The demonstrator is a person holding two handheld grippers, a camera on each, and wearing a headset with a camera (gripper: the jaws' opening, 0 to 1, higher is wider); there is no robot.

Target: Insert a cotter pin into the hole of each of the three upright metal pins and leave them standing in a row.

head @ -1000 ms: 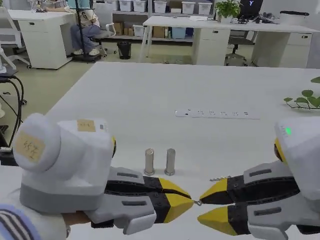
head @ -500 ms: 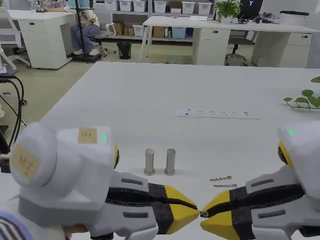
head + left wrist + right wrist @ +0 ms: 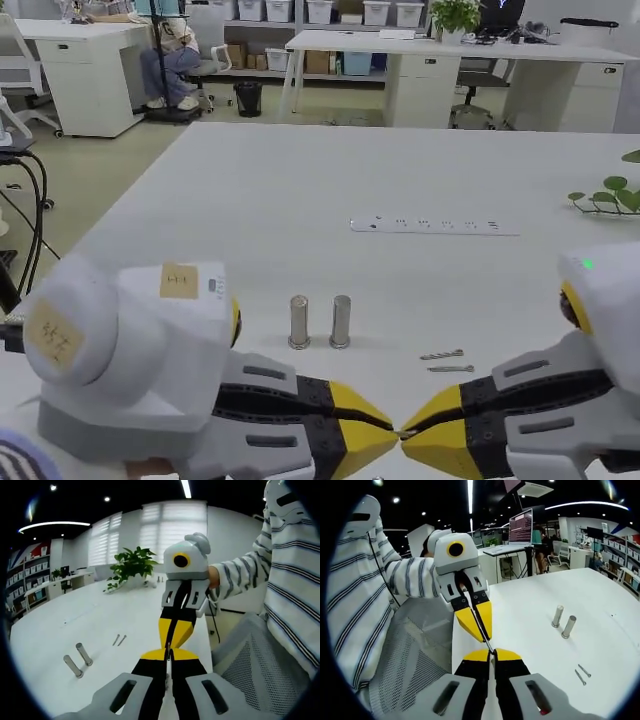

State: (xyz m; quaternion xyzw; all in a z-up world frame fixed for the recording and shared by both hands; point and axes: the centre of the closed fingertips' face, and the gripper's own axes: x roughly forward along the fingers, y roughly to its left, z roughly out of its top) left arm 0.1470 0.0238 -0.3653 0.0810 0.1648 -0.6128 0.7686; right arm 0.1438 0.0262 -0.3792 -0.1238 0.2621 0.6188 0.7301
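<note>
Since a second ago the right gripper has drawn its jaws together; they stood apart then, and now the yellow tips make one narrow point. Both grippers also sit lower in my head view, and that has uncovered a second loose pin on the table.

I take the power strip as my mark. On my side of it, and a little to its left, two upright metal pins stand close beside each other, not touching. Nearer me than the strip, below its middle, two loose cotter pins lie flat, almost parallel, one just behind the other. Closer to me again, the left gripper meets the right gripper tip to tip.

The left jaws are closed narrow on a thin cotter pin, which runs along between them and pokes out at the tip. The right tips touch that free end; I cannot tell whether they pinch it.

For writing, two tan stickers sit on the left gripper's white housing, each with handwritten marks I cannot read. Small marks run along the strip, too fine to make out. A green light glows on the right gripper's housing. Right of the strip, plant leaves reach in at the table's edge.
</note>
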